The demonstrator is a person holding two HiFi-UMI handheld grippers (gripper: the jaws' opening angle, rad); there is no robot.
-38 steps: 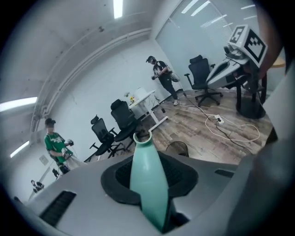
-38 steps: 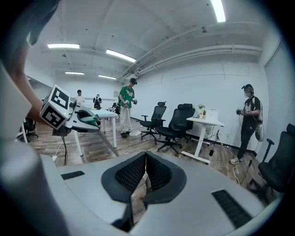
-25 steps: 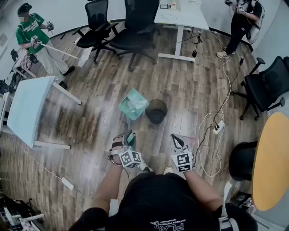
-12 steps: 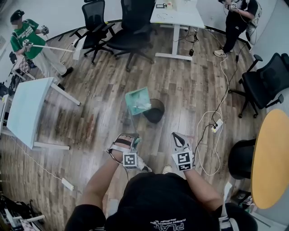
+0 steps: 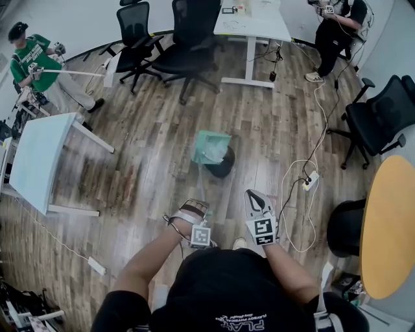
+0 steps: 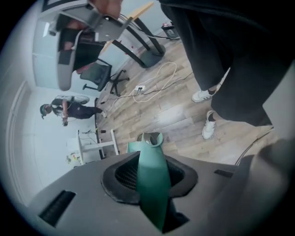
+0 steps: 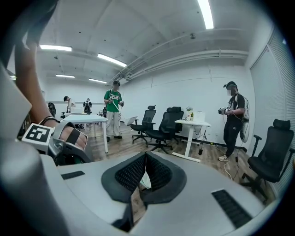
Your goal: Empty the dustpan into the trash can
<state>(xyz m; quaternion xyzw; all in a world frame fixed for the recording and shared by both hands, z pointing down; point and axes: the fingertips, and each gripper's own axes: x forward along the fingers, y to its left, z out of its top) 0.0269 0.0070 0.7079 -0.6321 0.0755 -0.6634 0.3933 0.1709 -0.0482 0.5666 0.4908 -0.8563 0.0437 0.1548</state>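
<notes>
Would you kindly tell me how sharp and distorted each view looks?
Head view: strong fisheye bends the wooden floor, and the green plastic dustpan at the round black trash can looks slightly soft. Left gripper view: dark round vignette, bright sheen on the floor, the dustpan's handle crisp. Right gripper view: sharp, evenly lit by ceiling light strips, edges curved.

I note a brown wood-plank floor (image 5: pixel 149 149), white walls (image 7: pixel 170 87) and ceiling strip lights (image 7: pixel 206 14). Black wheeled office chairs (image 5: pixel 191 58) stand beside a white rectangular desk (image 5: pixel 253 26); a round yellow table (image 5: pixel 389 227) sits at the floor's right edge.
</notes>
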